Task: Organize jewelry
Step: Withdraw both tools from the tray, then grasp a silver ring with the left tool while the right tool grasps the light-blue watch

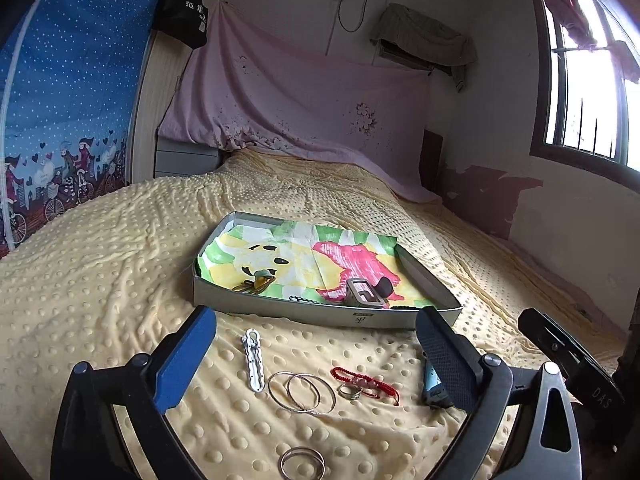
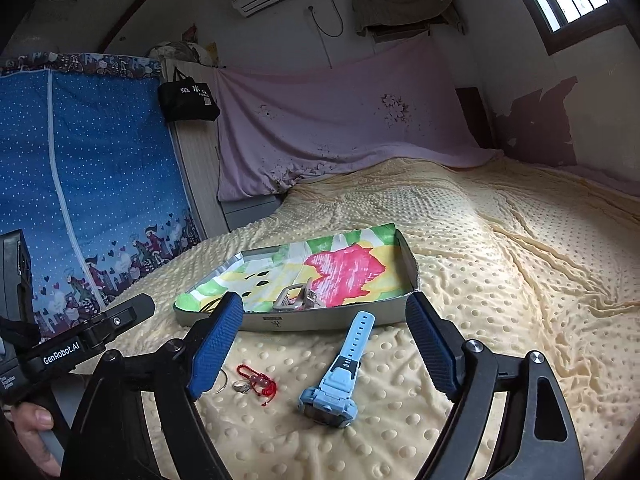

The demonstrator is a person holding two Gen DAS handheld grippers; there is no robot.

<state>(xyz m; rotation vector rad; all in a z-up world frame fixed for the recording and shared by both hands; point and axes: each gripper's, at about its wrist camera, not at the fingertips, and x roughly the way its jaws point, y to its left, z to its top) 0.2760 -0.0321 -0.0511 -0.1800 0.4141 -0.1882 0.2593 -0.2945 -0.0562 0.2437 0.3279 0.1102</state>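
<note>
Both grippers, left (image 1: 316, 344) and right (image 2: 324, 332), hover with jaws apart, holding nothing. On the yellow blanket (image 1: 100, 280) before the tray (image 1: 280, 312) lie a white clip (image 1: 254, 360), hoop earrings (image 1: 302, 393), a red bracelet (image 1: 366, 382) touching a ring (image 1: 349, 391), and a blue watch (image 2: 338, 376).

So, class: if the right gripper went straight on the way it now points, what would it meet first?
Probably the light blue watch, lying on the yellow blanket between the open right gripper fingers. Beyond it stands the tray. Depth is uncertain.
</note>
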